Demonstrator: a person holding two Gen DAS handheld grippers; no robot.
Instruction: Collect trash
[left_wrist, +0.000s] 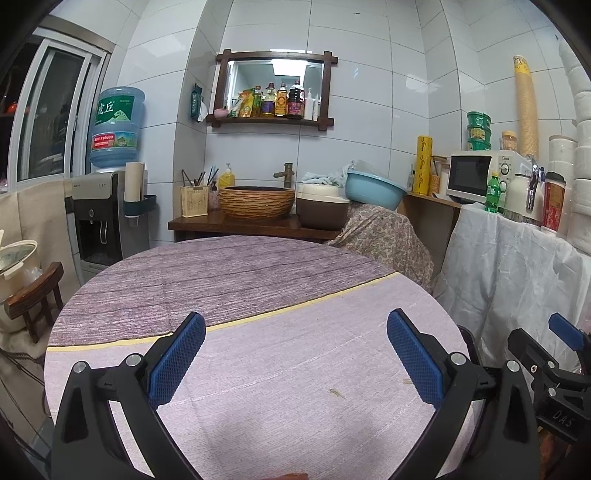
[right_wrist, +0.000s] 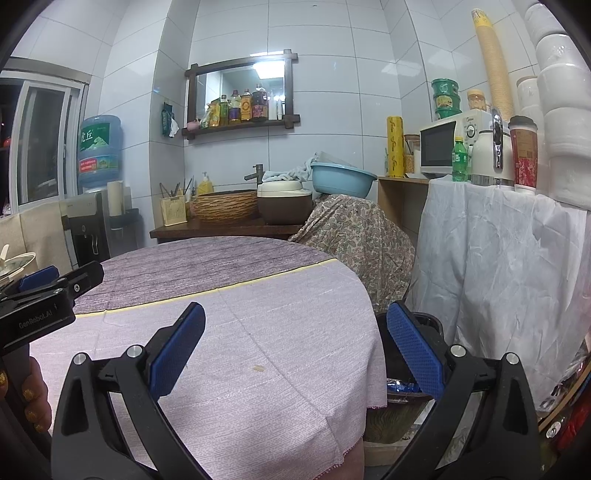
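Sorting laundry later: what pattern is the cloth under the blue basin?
Paisley print, beige and brown, on the cloth; clearest in the right wrist view.

White tiled walls (left_wrist: 369, 92), wood-framed mirror (left_wrist: 275, 88), window (left_wrist: 48, 110) left.

White lettering reading "GenRobot.AI" runs along the black plastic body of the left gripper (right_wrist: 40, 291) in the right wrist view, while "DAS" is marked on the black body of the right gripper (left_wrist: 565, 339) in the left wrist view. The large blue water-cooler bottle (left_wrist: 116, 125) carries the characters "虎丘" on its green label.
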